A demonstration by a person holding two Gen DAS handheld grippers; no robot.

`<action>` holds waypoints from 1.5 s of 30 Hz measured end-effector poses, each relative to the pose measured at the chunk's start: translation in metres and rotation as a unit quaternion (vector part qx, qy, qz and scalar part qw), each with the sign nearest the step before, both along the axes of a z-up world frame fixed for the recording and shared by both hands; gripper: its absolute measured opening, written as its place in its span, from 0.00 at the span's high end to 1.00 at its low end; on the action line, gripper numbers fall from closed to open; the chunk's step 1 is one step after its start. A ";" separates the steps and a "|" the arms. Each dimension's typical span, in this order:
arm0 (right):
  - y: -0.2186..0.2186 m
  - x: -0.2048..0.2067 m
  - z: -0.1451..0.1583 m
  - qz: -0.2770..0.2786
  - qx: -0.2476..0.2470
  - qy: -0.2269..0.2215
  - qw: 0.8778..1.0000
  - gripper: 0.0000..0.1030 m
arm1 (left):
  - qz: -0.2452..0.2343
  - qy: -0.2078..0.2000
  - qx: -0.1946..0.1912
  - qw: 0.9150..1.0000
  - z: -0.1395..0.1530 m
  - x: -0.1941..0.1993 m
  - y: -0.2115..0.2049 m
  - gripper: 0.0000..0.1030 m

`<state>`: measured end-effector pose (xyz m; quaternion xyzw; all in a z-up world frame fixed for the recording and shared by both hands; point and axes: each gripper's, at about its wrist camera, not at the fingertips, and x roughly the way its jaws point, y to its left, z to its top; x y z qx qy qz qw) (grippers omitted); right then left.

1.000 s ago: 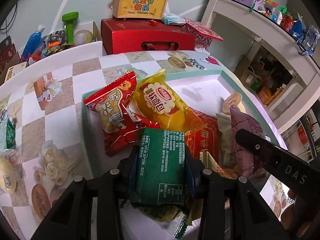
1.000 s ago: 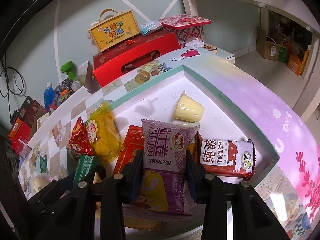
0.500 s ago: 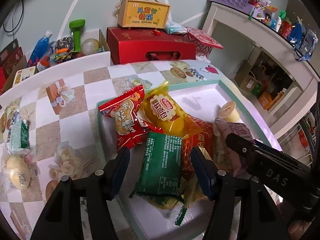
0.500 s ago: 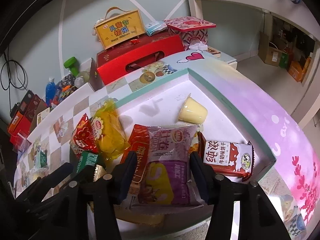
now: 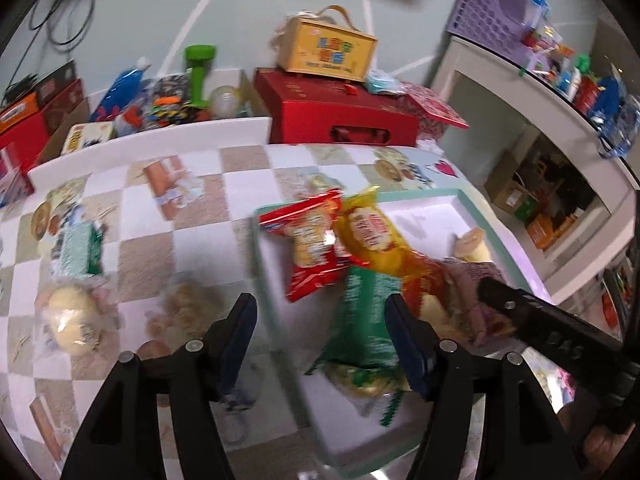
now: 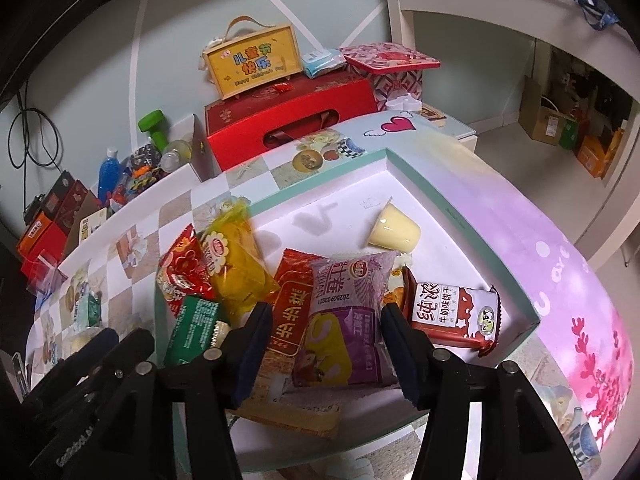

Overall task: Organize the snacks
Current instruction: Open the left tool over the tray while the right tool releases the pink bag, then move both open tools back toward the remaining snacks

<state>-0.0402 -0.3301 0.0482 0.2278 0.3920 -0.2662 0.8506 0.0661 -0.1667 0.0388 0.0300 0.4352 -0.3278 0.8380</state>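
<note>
A white tray with a teal rim (image 6: 448, 200) holds several snacks: a green packet (image 5: 364, 320), a red packet (image 5: 312, 248), a yellow packet (image 5: 372, 236), a purple packet (image 6: 344, 320), a milk biscuit packet (image 6: 452, 312) and a pudding cup (image 6: 394, 232). My left gripper (image 5: 320, 320) is open and empty, over the tray's left rim. My right gripper (image 6: 326, 332) is open, its fingers either side of the purple packet lying in the tray. The right gripper also shows in the left wrist view (image 5: 540, 328).
On the chequered tablecloth left of the tray lie a green-white packet (image 5: 78, 248) and a round bun in clear wrap (image 5: 72, 316). Behind stand a red gift box (image 6: 292, 124) with a yellow case (image 6: 254, 62) on it, and a white shelf (image 5: 520, 92) at right.
Both grippers opened and let go: the green packet and the purple packet now lie in the tray. The left gripper pulled back and swung left; the right gripper drew back slightly.
</note>
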 end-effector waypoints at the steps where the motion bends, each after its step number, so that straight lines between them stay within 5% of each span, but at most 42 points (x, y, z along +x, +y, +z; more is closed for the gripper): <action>1: 0.001 0.000 0.001 0.000 -0.001 -0.001 1.000 0.41 | 0.009 -0.001 0.003 1.000 -0.001 0.002 0.005 0.28; 9: 0.005 0.005 0.000 -0.005 -0.008 0.009 1.000 0.41 | 0.050 0.007 -0.002 0.999 -0.009 0.014 0.024 0.22; 11: 0.006 0.006 -0.001 -0.005 -0.007 0.011 1.000 0.33 | 0.063 0.008 0.002 0.998 -0.013 0.017 0.026 0.14; 16: 0.007 0.007 -0.002 -0.002 -0.007 0.010 1.000 0.27 | 0.082 0.005 0.004 0.997 -0.017 0.021 0.031 0.13; 19: 0.005 0.007 -0.003 -0.005 -0.003 0.007 1.000 0.16 | 0.092 -0.004 0.006 0.996 -0.018 0.021 0.032 0.02; 24: 0.002 0.005 -0.004 -0.014 -0.003 0.002 1.000 0.00 | 0.101 -0.016 0.005 0.995 -0.018 0.022 0.033 0.00; 45: 0.005 0.004 0.011 -0.023 -0.012 -0.049 0.998 0.00 | 0.083 -0.046 -0.006 0.995 -0.003 0.018 0.037 0.00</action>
